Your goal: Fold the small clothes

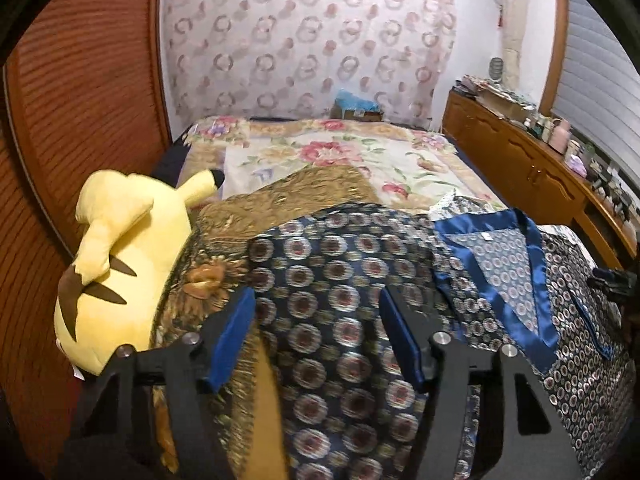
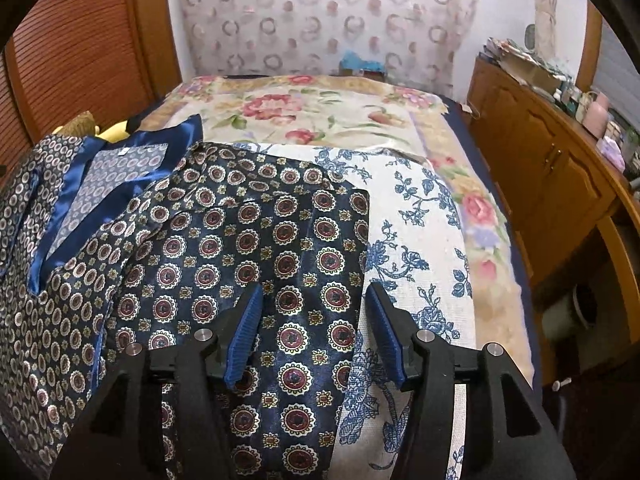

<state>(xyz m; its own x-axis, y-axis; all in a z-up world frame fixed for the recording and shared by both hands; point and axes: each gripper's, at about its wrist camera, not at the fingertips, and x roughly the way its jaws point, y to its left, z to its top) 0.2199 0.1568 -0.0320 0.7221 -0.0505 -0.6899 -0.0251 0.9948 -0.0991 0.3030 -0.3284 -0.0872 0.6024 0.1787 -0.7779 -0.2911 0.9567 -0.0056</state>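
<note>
Nearest to us, the left gripper [image 1: 318,334] hangs over the left sleeve of the dark patterned shirt [image 1: 320,272], its blue pads [image 1: 230,340] set apart with cloth showing between them; the picture is blurred here, so we cannot tell whether the fingertips touch the fabric, but the pads do not press on it. In our other view the right gripper [image 2: 314,330] hovers over the shirt's [image 2: 248,248] right sleeve, right at its edge: the left pad [image 2: 244,336] lies above the medallion print and the right pad above the white cloth with blue flowers [image 2: 420,240]. Its fingers also stand apart and clamp nothing.

The shirt lies spread flat on the near end of the bed, front up, with its shiny blue collar band [image 1: 536,272] forming a V between the two grippers. Under its left side we see a gold patterned cushion [image 1: 288,200], and just left of that a yellow plush toy [image 1: 120,272] against the slatted wooden wall [image 1: 80,100].

Farther off, a flowered bedspread [image 2: 312,116] covers the rest of the bed. Along the right runs a wooden cabinet [image 2: 540,160] with clutter on top. At the far end a wall with ring-patterned paper [image 1: 304,40] rises behind a blue-topped box [image 1: 354,106].
</note>
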